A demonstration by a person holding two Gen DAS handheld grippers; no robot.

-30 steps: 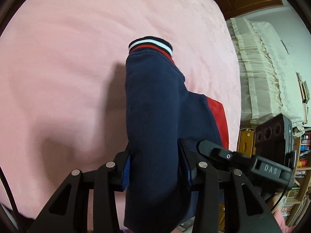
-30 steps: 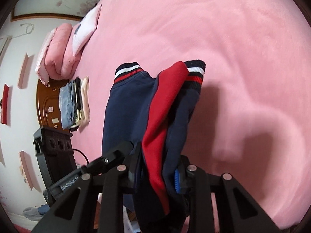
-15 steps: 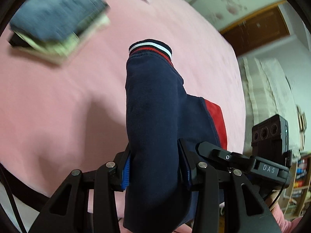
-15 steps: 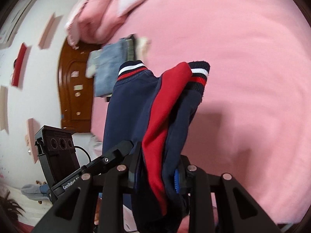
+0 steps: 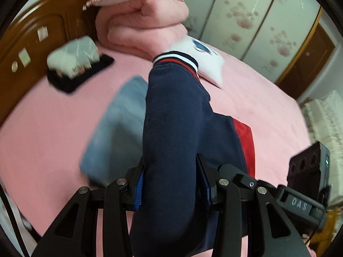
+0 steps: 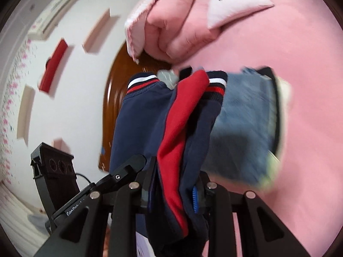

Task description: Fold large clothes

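STEP: carry folded garment [image 5: 171, 132] to stack [image 6: 246, 124] | LEFT claw [image 5: 171, 184]: pinching garment bundle | RIGHT claw [image 6: 173, 190]: pinching same garment, red panel outward | POSITION: garment held clear above bed [image 5: 53, 128], near stack | METHOD: keep both claws level, lower squarely onto stack, release together.

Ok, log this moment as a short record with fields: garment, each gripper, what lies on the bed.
garment: navy garment with a red panel and striped cuffs, folded, held off the bed
left gripper: shut on the navy garment
right gripper: shut on the navy garment
surface: pink bed cover
on the bed: folded blue jeans, blurred; rolled pink quilt; white pillow
behind: wooden headboard
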